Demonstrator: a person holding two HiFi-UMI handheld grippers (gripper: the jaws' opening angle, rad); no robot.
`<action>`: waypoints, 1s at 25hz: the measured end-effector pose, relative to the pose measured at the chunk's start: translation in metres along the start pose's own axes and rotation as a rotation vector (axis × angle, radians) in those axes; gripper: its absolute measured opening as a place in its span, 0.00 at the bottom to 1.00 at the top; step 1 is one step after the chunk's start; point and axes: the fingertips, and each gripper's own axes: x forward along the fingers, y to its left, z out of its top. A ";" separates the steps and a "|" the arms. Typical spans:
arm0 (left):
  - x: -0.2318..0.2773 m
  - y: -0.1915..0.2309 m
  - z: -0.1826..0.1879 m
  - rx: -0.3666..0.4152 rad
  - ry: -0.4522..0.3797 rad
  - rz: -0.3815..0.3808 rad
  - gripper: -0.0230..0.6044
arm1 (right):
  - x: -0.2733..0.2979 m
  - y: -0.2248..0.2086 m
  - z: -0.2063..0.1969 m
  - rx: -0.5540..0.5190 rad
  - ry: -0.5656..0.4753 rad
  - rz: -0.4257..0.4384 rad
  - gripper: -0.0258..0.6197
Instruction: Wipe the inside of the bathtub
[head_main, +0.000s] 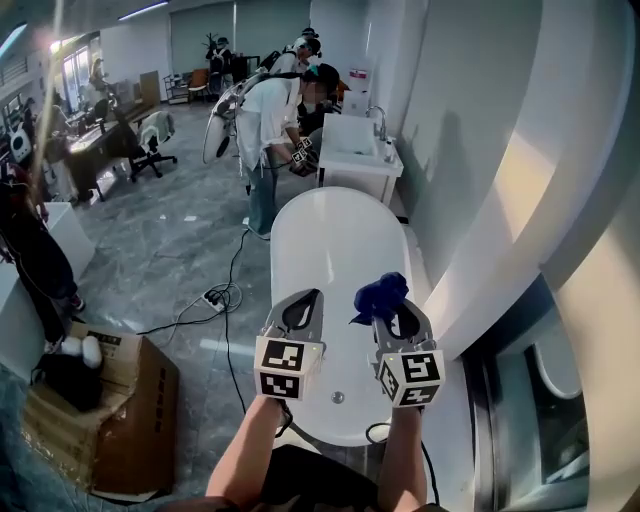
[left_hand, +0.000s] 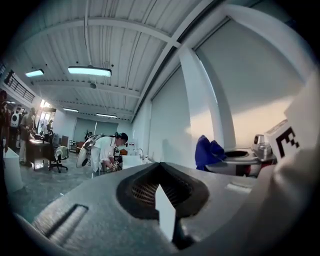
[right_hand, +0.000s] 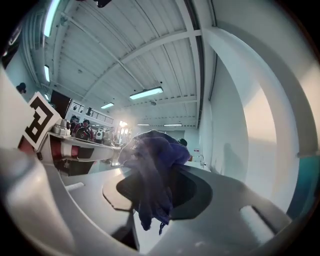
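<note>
Blue cloth (head_main: 380, 294), white bathtub (head_main: 330, 240), grey right gripper (head_main: 398, 318).

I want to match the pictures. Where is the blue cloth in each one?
Head view: cloth at the centre, in the right tongs.
Left gripper view: right of centre.
Right gripper view: centre, pinched.
Shared landmark: the curved white pillar.

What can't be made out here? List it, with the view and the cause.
- Bathtub near end: head view, left gripper and right gripper cover it.
- Bathtub's dirt or wetness: head view, white surface washed out.
- Where the right gripper's fingers meet: right gripper view, blue cloth drapes over them.
- Bathtub: absent from both gripper views, which face the ceiling.
</note>
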 end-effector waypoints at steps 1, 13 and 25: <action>0.013 0.012 0.000 0.000 0.005 -0.001 0.04 | 0.014 -0.003 -0.003 0.006 0.004 -0.005 0.25; 0.164 0.078 -0.086 -0.047 0.188 -0.148 0.04 | 0.140 -0.025 -0.109 0.174 0.151 -0.061 0.25; 0.234 0.023 -0.221 -0.174 0.417 -0.193 0.04 | 0.118 -0.105 -0.210 0.289 0.313 -0.144 0.25</action>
